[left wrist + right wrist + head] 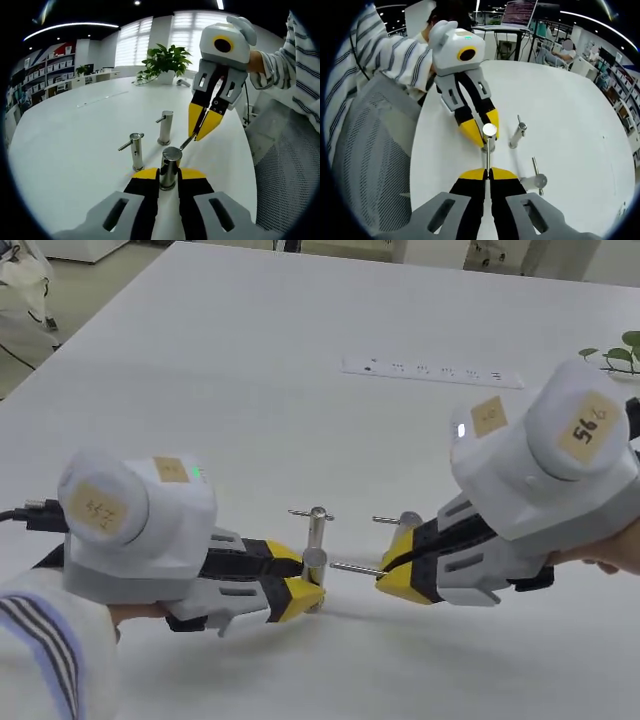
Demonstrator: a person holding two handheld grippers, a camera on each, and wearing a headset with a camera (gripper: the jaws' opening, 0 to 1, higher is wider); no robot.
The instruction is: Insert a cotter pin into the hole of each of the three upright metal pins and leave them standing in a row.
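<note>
Left claw clamps the nearest upright pin, well in from the desk edges. Right claw pinches a cotter pin, its tip against that pin. The left gripper view shows the middle pin and far pin already pinned. In the head view one of them is half hidden.

Light: bright, even, from blown-out windows and ceiling strips.
Shadows: soft, faint under my left claw on the table.
Edges: both gripper views bend.
</note>
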